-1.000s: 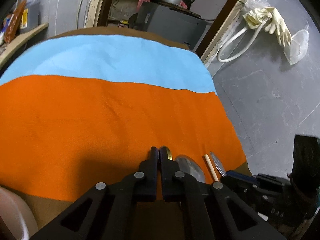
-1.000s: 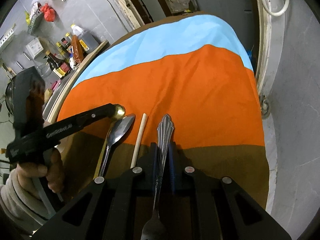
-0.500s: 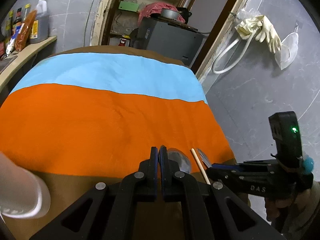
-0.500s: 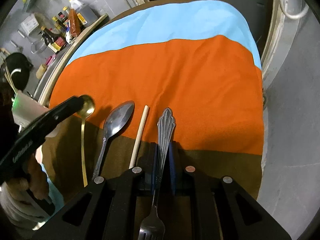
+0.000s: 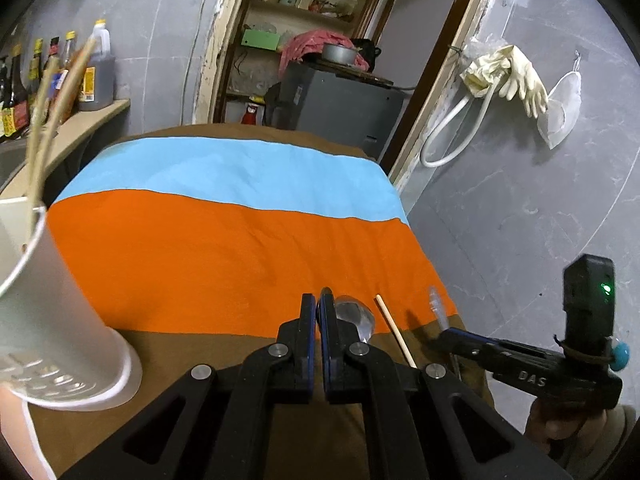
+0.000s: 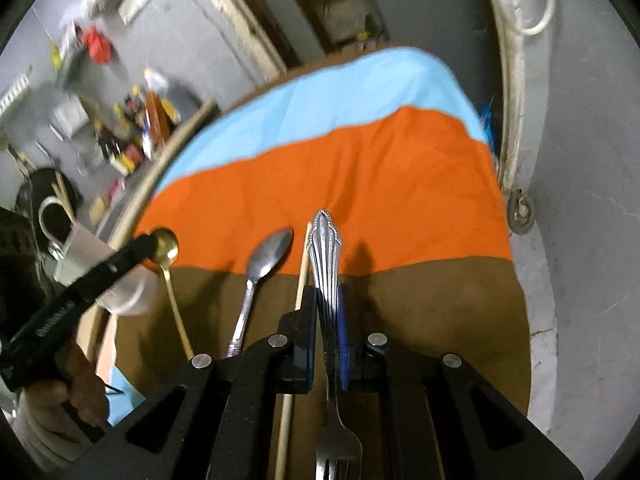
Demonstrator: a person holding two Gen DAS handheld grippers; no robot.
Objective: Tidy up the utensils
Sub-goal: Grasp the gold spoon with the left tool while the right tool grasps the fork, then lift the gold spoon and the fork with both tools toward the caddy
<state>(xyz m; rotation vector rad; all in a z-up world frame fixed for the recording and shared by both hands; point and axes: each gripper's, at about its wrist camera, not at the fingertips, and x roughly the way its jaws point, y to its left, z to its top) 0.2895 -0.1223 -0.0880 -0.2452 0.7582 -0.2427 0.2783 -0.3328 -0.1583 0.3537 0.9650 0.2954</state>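
Note:
My right gripper has a silver fork between its closing jaws; the pads press on the ornate handle, tines toward the camera, and the fork hangs just above the cloth. Left of it on the table lie a wooden chopstick, a silver spoon and a gold spoon. My left gripper is shut and empty, its tip hovering over the gold spoon's bowl. A white utensil holder with chopsticks in it stands at the table's left.
The table wears a cloth in brown, orange and light blue bands. A shelf with sauce bottles runs along the left wall. Beyond the far edge stands a grey cabinet. The right edge drops to a grey floor.
My left gripper rose and drew back from the gold spoon, bringing the white holder into its view. My right gripper lifted slightly with the fork in its jaws.

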